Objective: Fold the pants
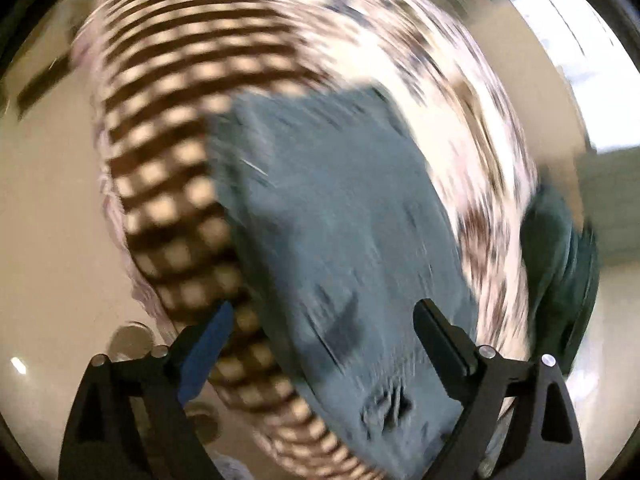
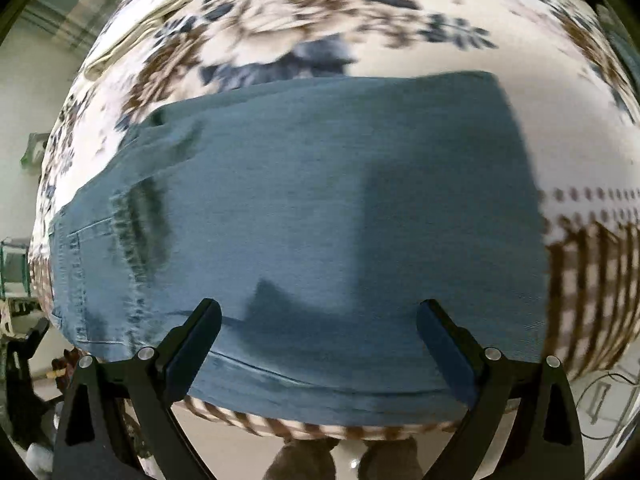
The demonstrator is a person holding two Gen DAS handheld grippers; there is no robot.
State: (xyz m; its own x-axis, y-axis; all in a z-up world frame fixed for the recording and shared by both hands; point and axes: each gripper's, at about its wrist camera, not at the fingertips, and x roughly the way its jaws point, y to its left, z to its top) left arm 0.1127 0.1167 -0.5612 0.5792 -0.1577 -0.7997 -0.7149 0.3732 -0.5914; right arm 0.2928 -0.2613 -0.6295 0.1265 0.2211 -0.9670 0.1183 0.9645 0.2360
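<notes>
Gaping wide, both black two-finger grippers, left (image 1: 322, 316) and right (image 2: 318, 316), hold nothing above the folded blue denim pants (image 2: 320, 216). Pants lie flat on a floral-and-checked tablecloth (image 2: 420, 8); left view blurred.
</notes>
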